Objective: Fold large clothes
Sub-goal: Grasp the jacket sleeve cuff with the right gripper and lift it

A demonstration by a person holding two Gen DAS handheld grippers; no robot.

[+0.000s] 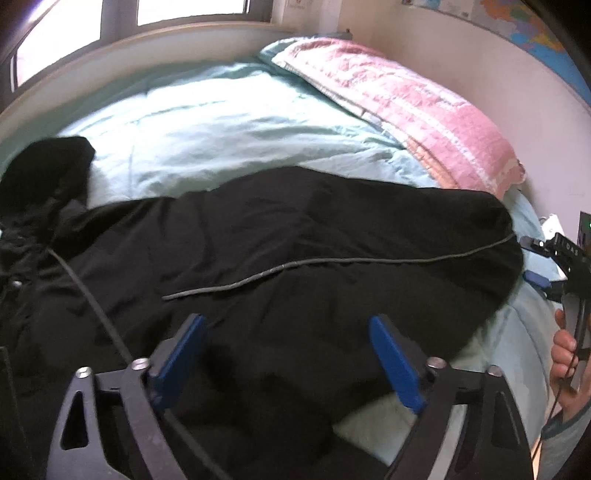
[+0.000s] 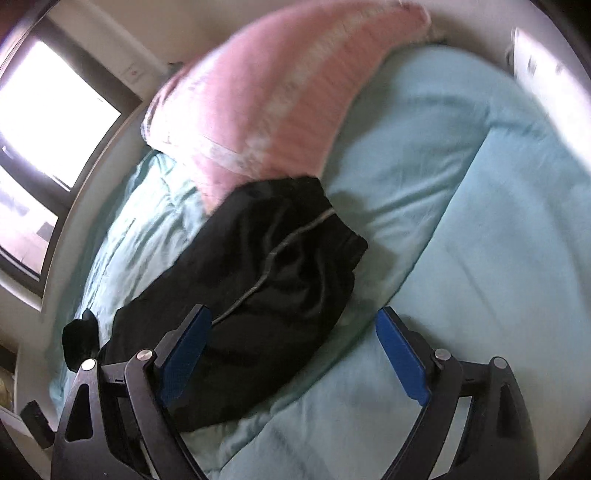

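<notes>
A large black garment (image 1: 295,243) with a thin grey piping line lies spread across the light blue bedcover (image 1: 207,122). My left gripper (image 1: 288,325) hovers over the garment's near part, jaws wide apart, nothing between the blue pads. In the right wrist view the same black garment (image 2: 266,266) lies bunched, its far end against the pink quilt. My right gripper (image 2: 293,317) stands open above the garment's near edge and the bedcover (image 2: 480,240); its left pad overlaps the black cloth in the picture, touching or not I cannot tell. The right gripper also shows at the edge of the left wrist view, held by a hand (image 1: 563,350).
A folded pink quilt (image 1: 399,107) (image 2: 266,103) lies along the far side of the bed by the wall. Windows (image 1: 110,22) (image 2: 48,110) stand behind the bed. A map (image 1: 532,37) hangs on the wall. A thin black cable (image 1: 92,299) crosses the garment at left.
</notes>
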